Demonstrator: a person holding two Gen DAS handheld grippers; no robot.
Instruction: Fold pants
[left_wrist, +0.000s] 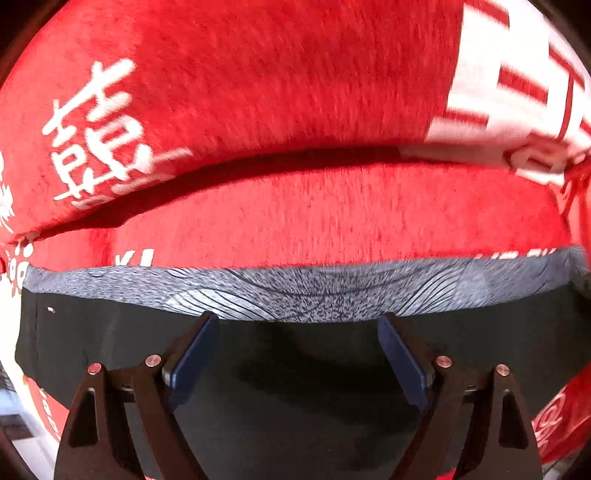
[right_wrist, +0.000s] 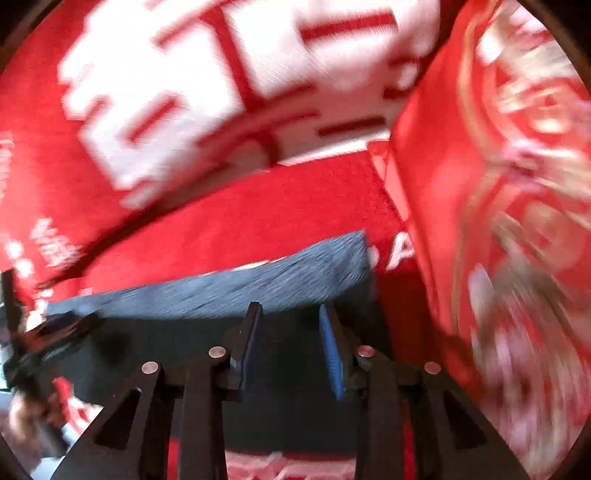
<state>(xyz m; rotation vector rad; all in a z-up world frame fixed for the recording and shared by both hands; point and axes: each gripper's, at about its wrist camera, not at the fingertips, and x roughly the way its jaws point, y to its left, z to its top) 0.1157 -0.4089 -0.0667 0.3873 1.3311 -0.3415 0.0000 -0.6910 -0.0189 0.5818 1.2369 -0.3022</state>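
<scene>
Red fleecy cloth with white printed characters (left_wrist: 280, 92) covers the work surface, lying in overlapping layers. Black pants with a grey patterned waistband (left_wrist: 295, 291) rest flat on this cloth, the waistband edge toward its centre. Left gripper (left_wrist: 297, 325), fingers spread wide, hovers over the dark fabric just short of the waistband, nothing between the pads. Right gripper (right_wrist: 290, 314), fingers narrowed but apart, hangs above the same garment near its waistband corner; the view is motion-blurred.

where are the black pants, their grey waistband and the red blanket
black pants (left_wrist: 303, 398), left wrist view, dark fabric between the fingers
grey waistband (left_wrist: 314, 291), left wrist view, middle of the band
red blanket (left_wrist: 295, 92), left wrist view, plain red area
</scene>
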